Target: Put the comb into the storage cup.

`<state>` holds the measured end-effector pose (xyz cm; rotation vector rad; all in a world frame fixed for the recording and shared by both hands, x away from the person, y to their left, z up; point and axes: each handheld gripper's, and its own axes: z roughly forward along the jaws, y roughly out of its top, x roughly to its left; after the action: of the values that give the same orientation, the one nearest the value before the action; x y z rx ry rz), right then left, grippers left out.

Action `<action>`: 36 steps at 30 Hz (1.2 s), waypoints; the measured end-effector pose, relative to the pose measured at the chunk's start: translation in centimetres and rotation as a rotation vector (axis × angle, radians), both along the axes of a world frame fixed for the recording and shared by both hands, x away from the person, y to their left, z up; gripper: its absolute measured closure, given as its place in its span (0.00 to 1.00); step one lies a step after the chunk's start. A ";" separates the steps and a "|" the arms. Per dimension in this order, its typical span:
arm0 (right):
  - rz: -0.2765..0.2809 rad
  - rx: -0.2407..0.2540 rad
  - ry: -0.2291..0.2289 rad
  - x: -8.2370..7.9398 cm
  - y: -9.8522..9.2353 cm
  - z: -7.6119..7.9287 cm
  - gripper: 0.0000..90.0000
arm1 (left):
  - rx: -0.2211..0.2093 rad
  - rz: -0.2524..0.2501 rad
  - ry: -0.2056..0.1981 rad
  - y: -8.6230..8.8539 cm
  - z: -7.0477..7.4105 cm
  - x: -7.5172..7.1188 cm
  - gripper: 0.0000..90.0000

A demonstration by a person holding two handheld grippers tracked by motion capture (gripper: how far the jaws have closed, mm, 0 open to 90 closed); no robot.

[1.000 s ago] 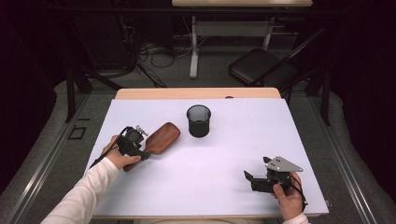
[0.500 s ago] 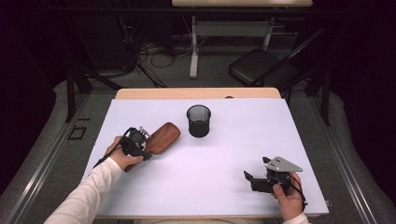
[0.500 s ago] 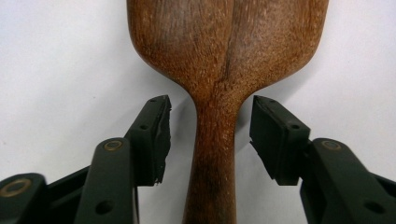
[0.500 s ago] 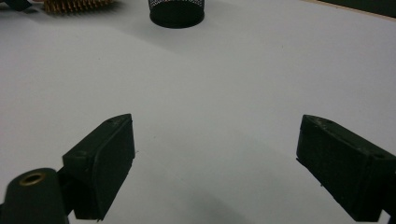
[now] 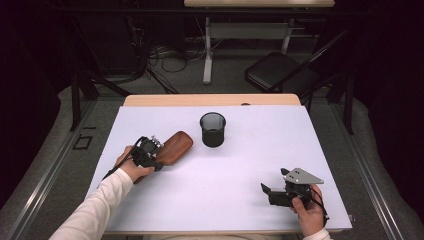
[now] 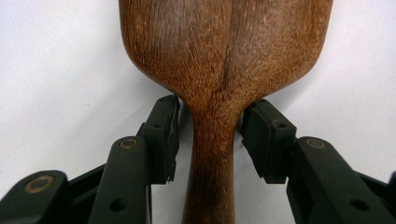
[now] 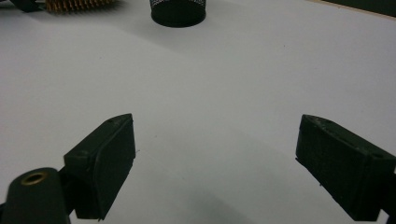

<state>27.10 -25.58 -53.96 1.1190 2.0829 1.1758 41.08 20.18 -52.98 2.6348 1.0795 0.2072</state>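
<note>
We are closing the left tongs (image 6: 208, 140) around the neck of the wooden brush (image 6: 224, 60), pads not yet pressing, as it is lying on the white counter (image 5: 240, 165) beside the mesh cup (image 5: 213, 129). We are holding the right tongs (image 7: 215, 163) wide open and empty.

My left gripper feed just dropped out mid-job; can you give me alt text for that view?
A brown wooden hairbrush lies back-up on the white table, its narrow handle running between the left gripper's two black jaws. The jaws have just been closing; a thin gap shows at the left pad, and the right pad sits at the neck, contact unclear.
</note>
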 end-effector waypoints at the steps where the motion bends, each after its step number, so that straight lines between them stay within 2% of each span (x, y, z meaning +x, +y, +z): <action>1: 0.000 0.000 0.000 0.0 0.0 0.0 0.13 | -0.001 0.001 -0.001 0.0 0.0 0.0 0.63; 15: 0.005 -0.003 0.006 0.1 0.1 -0.1 0.13 | -0.025 0.009 0.026 0.0 0.0 0.3 0.69; 36: 0.009 -0.005 0.007 0.0 0.1 -0.1 0.13 | -0.027 -0.005 0.030 0.1 0.0 0.3 0.76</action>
<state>27.14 -25.49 -54.03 1.1143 2.0969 1.1712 41.38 20.24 -52.97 2.6246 1.0769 0.1514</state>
